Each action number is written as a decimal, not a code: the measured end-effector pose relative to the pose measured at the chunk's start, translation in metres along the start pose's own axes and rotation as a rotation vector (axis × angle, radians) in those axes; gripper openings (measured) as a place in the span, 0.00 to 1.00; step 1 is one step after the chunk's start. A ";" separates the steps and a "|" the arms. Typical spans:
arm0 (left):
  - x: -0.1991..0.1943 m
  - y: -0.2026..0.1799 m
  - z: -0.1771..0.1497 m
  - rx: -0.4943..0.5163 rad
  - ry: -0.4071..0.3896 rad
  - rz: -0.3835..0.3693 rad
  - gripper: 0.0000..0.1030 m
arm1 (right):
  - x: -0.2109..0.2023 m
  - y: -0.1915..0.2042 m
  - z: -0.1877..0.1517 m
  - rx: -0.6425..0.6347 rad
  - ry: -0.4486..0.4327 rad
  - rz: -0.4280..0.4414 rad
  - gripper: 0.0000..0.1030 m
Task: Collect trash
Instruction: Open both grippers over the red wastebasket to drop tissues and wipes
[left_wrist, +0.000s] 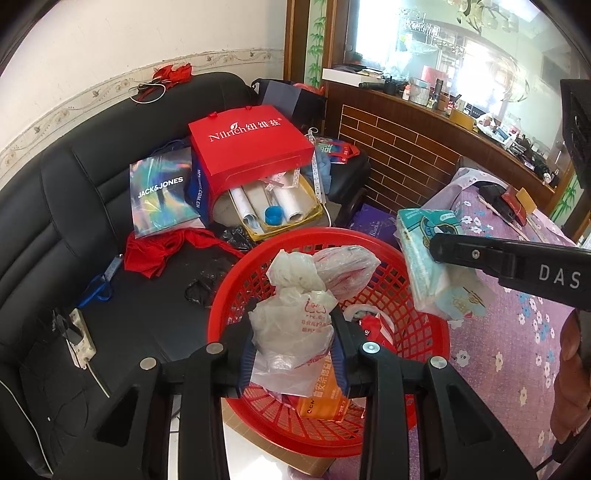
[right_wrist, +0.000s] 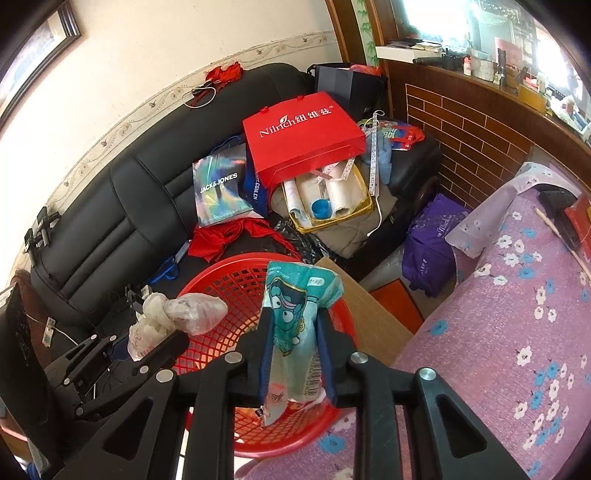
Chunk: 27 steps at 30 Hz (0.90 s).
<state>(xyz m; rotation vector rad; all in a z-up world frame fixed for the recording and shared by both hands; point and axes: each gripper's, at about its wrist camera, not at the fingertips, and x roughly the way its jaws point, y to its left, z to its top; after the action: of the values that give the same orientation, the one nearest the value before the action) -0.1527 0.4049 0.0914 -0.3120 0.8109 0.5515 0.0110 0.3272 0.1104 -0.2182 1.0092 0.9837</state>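
A red mesh basket (left_wrist: 236, 280) (right_wrist: 221, 284) stands between the sofa and the table, with an orange packet (left_wrist: 325, 402) and red wrapper inside. My left gripper (left_wrist: 293, 332) (right_wrist: 155, 332) is shut on crumpled clear plastic bags (left_wrist: 299, 295) (right_wrist: 177, 314), held over the basket. My right gripper (right_wrist: 293, 325) is shut on a teal tissue pack (right_wrist: 295, 314) (left_wrist: 428, 258), held above the basket's right rim; its finger (left_wrist: 498, 254) shows in the left wrist view.
A black sofa (left_wrist: 74, 184) carries a red Nilrich bag (left_wrist: 251, 144), a Jack&Jones bag (left_wrist: 162, 192), a tray of paper rolls (left_wrist: 273, 206) and red cloth (left_wrist: 155, 251). A purple floral tablecloth (right_wrist: 517, 314) covers the table on the right. A brick-faced counter (left_wrist: 406, 147) stands behind.
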 end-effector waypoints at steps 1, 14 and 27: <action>0.000 0.000 0.000 0.000 -0.001 0.002 0.33 | 0.001 0.000 0.001 0.000 0.001 0.002 0.28; -0.011 0.003 -0.005 -0.046 -0.032 0.004 0.80 | -0.018 -0.006 -0.005 0.027 -0.029 -0.014 0.51; -0.069 -0.019 -0.031 -0.055 -0.117 0.160 0.93 | -0.077 0.000 -0.056 -0.123 -0.092 -0.227 0.82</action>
<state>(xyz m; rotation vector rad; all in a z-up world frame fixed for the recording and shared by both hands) -0.1985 0.3513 0.1239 -0.2641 0.7124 0.7357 -0.0360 0.2500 0.1400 -0.3779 0.8205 0.8408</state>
